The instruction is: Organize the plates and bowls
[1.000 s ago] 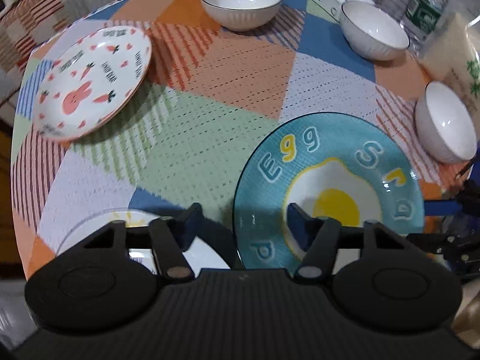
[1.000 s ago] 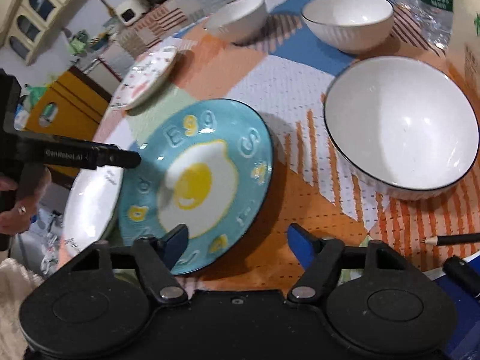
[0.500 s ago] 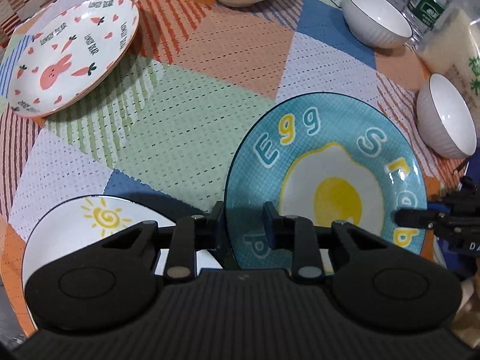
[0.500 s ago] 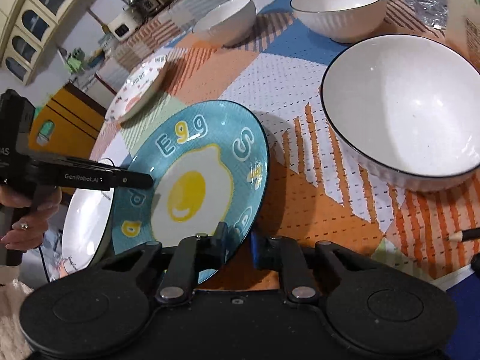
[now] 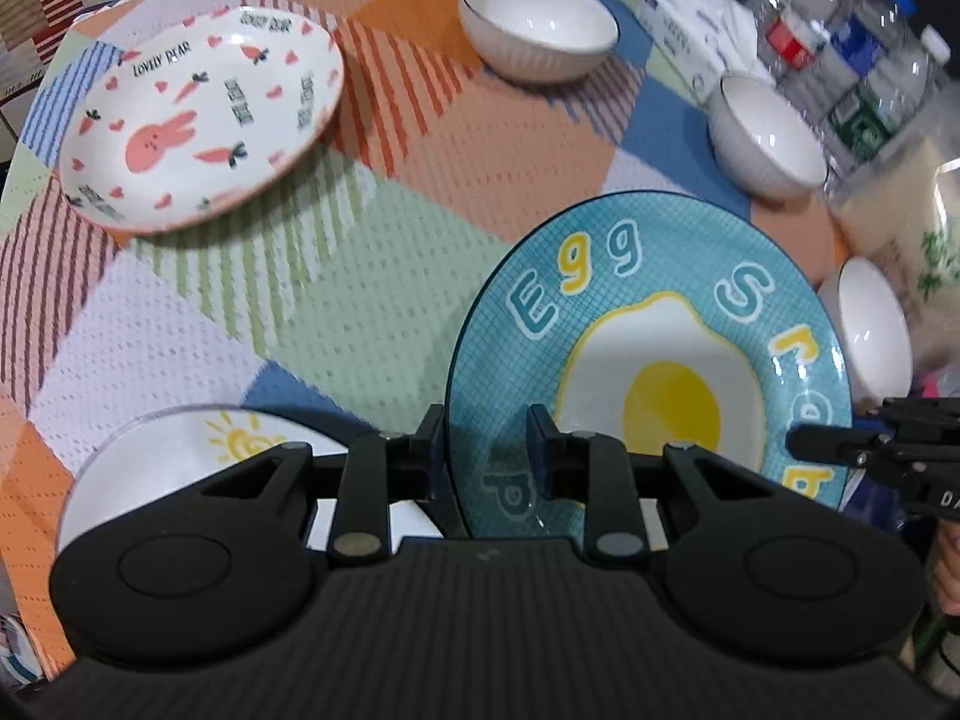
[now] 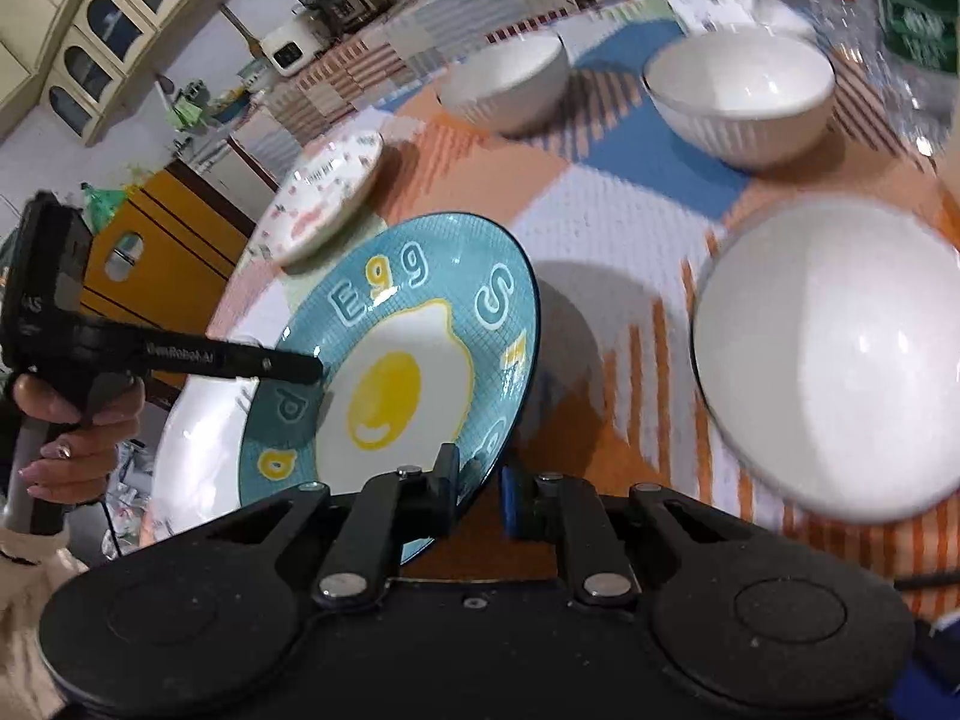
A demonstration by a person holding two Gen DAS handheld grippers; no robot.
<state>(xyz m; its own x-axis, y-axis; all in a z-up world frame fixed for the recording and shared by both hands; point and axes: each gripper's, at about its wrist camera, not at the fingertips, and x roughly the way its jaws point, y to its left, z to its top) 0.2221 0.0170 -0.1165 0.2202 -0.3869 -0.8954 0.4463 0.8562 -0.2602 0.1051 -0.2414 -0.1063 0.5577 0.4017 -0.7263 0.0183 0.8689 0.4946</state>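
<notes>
Both grippers clamp the egg plate (image 5: 648,324) by its rim: the left gripper (image 5: 486,450) pinches its near-left edge, the right gripper (image 6: 480,489) the opposite edge, jaws narrowed onto the rim. The plate is tilted (it seems lifted off the cloth (image 5: 252,300), though blur makes that unsure), overlapping the sun plate (image 5: 180,450). The rabbit plate (image 5: 204,120) lies well apart; three bowls (image 5: 537,24) stand beyond.
</notes>
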